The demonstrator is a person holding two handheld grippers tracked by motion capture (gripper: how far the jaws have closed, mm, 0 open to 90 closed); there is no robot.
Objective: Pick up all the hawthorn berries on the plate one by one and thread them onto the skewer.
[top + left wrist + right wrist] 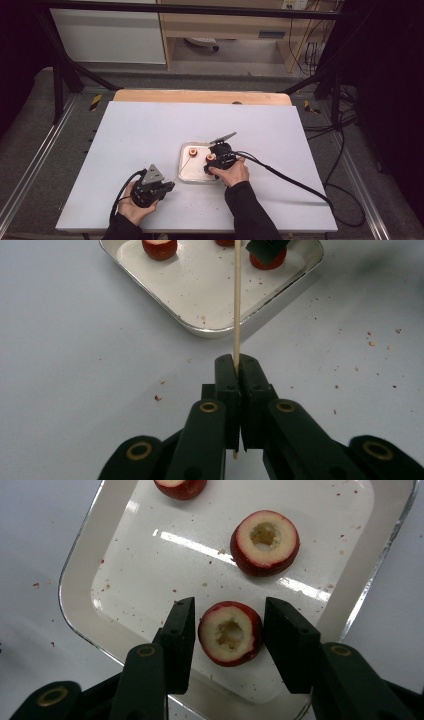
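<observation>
On the left of the table, your left gripper [169,187] is resting low over the white surface, its jaws pressed fully together on a thin wooden skewer [236,300]. You are holding the stick near its lower end, so most of its length is pointing toward the metal tray [186,175]; in the left gripper view its far part is reaching over the tray's near corner. No fruit is threaded on the stretch of skewer I can see, though its tip is passing out of that view.

Moving to the centre, the tray is sitting on the table [150,130] just ahead of both hands. It is holding three cored red fruit slices, each with a pale ring of flesh and a hole through the middle. Red crumbs are lying scattered in the tray and on the table around it.

On the right, your right gripper [229,625] is hanging over the tray's near edge with its jaws parted. They are bracketing the nearest fruit slice [230,633], one on either side, with a gap showing at each side; they are not yet gripping it. The second slice [265,542] is lying farther in, and the third [181,487] is cut off at the top of the right gripper view.

My assessment: the work is at an early stage. The skewer is secured and a pickup is being lined up, but closing on the slice, lifting it and threading all three pieces appear outstanding.
</observation>
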